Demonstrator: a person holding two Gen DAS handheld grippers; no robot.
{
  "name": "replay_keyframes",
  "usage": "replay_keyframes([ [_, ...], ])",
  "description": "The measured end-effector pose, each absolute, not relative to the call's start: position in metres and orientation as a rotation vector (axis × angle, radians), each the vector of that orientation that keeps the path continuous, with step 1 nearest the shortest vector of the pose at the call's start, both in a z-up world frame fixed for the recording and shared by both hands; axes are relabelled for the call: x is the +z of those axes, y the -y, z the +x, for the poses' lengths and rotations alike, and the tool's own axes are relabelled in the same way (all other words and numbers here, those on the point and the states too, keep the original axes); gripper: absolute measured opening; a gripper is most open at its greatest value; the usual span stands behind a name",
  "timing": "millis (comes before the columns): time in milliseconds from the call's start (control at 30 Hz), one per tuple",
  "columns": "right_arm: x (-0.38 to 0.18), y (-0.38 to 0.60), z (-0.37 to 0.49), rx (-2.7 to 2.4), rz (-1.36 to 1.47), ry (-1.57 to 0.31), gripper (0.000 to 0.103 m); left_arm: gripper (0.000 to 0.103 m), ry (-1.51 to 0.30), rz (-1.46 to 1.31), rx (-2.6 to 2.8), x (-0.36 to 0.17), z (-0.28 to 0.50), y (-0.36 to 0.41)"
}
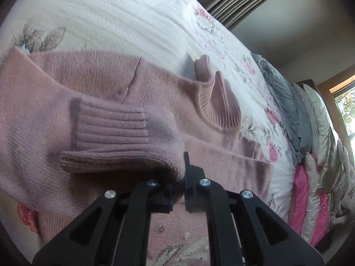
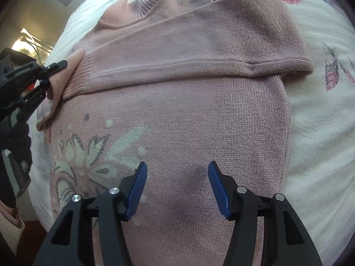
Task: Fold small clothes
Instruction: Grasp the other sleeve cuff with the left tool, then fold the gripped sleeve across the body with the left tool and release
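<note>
On a bed's floral quilt (image 1: 137,22) lies a pink knit sweater (image 2: 177,115). The left claw (image 1: 178,190) pinches its sleeve cuff (image 1: 115,137); the right claw (image 2: 177,188) hovers spread above the body.

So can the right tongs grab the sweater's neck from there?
Probably yes, with a long reach. The right tongs hang open over the sweater's lower body; the collar lies at the far end, uncovered, past the sleeve folded across.
</note>
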State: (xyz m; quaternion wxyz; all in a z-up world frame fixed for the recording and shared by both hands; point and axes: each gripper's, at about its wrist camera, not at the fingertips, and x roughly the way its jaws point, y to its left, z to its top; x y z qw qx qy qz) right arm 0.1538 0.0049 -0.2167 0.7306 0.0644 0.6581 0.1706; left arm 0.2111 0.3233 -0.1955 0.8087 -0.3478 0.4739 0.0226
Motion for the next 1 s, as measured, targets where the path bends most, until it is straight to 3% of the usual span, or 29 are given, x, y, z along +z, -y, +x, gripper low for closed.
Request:
replay_keyframes([
  [167, -0.222, -0.005, 0.151, 0.369, 0.146, -1.468, 0.057, 0.008, -1.072, -0.751, 0.034, -0.216, 0.203, -0.320],
  [233, -0.220, -0.008, 0.154, 0.373, 0.156, -1.470, 0.057, 0.018, -1.082, -0.743, -0.011, -0.210, 0.190, -0.321],
  [467, -0.194, -0.056, 0.189, 0.481, 0.210, -1.424, 0.058, 0.030, -1.053, -0.672, -0.049, -0.172, 0.126, -0.366],
  [667, -0.179, -0.136, 0.234, 0.630, 0.268, -1.396, 0.060, 0.031, -0.996, -0.577, 0.177, -0.153, 0.134, -0.437],
  [933, -0.208, -0.215, 0.271, 0.664, 0.299, -1.493, 0.062, 0.028, -1.097, -0.593, 0.248, -0.196, 0.154, -0.462],
  [967, -0.212, -0.222, 0.271, 0.669, 0.290, -1.505, 0.061, 0.028, -1.093, -0.608, 0.246, -0.196, 0.152, -0.464],
  [1000, -0.215, -0.226, 0.270, 0.677, 0.283, -1.507, 0.053, 0.028, -1.088, -0.627, 0.243, -0.195, 0.151, -0.466],
])
